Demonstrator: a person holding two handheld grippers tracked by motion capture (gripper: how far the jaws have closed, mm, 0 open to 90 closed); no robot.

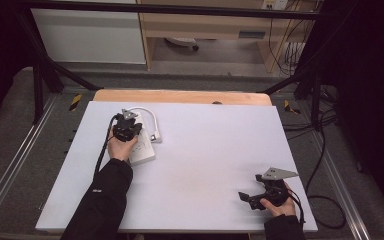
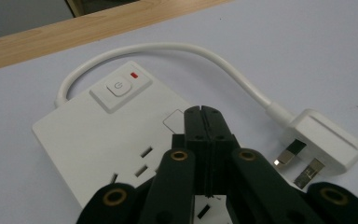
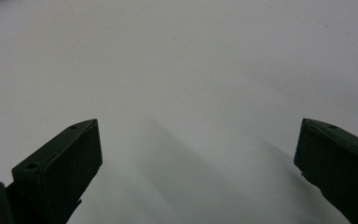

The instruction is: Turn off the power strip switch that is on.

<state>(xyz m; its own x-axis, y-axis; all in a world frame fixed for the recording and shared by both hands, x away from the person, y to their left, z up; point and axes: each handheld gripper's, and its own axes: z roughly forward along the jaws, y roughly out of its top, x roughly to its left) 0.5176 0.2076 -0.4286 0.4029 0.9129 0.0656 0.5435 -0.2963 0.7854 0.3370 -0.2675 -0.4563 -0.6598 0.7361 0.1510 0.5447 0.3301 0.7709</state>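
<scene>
Left tongs closed over power strip.

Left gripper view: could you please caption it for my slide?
Shut left tongs over a white power strip, plug lying alongside.

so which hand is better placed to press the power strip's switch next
Left, likely. The left gripper hovers over the power strip with fingers shut, tips close to the switch. The right gripper sits open at the table's far corner, away from it.
</scene>
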